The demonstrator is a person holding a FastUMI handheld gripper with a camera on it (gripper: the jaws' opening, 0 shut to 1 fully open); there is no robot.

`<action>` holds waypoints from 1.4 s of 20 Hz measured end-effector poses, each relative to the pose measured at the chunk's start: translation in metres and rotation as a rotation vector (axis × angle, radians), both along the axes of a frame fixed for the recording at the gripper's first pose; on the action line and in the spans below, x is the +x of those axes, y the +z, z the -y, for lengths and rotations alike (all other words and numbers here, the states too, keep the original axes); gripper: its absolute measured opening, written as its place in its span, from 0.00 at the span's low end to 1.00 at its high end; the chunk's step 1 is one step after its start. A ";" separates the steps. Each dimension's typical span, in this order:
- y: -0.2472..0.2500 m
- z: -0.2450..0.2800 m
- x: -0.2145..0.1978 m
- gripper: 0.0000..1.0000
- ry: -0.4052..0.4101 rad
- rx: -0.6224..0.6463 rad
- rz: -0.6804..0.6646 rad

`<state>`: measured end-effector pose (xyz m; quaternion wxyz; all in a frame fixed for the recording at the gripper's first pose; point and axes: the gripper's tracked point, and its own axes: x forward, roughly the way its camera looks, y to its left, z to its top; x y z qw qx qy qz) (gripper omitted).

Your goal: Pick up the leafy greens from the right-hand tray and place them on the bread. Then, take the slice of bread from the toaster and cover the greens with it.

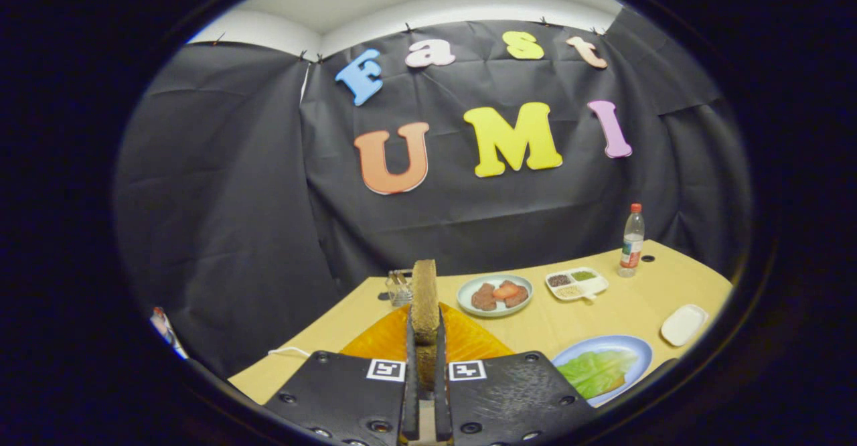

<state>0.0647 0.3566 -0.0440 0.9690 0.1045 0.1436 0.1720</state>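
At the lower left of the frame a white cable point(289, 351) lies on the tan worktop point(622, 312) near its edge. Right of it, in the lower centre, the hand-held gripper point(424, 365) is closed on a slice of brown bread point(424, 299): both fingers point(410, 392) press its flat sides and the slice stands upright, edge-on, rising well above the fingertips. Behind the fingers and the slice sits an orange, ribbed object point(462, 342) on the worktop; what it is cannot be made out. Just left of the slice's top, further back, stands a small wire rack point(399, 287) of bright metal.

Right of centre, a pale round plate point(469, 305) carries brownish pieces of meat and a reddish piece between them. Next along is a white divided dish point(597, 286) with dark, green and pale seeds or beans in separate compartments. At the lower right, close beside the gripper body, a blue plate point(636, 345) holds the leafy greens point(596, 371), which lie spread over something orange-brown showing at their lower edge, perhaps bread. Further right a small empty white dish point(683, 324) rests near the worktop's edge. Behind it, towards the black cloth wall, stands a clear bottle point(632, 241) with a red cap, and a small dark round spot point(647, 258) lies just beside its base.
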 end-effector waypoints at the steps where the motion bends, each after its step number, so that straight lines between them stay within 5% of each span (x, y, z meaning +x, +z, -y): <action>1: 0.008 0.006 -0.002 0.09 -0.001 0.016 0.011; 8: 0.015 0.077 -0.003 0.09 -0.077 0.040 0.033; 15: -0.050 0.154 0.006 0.09 -0.193 -0.012 -0.029; 28: -0.152 0.185 0.007 0.09 -0.235 0.165 -0.260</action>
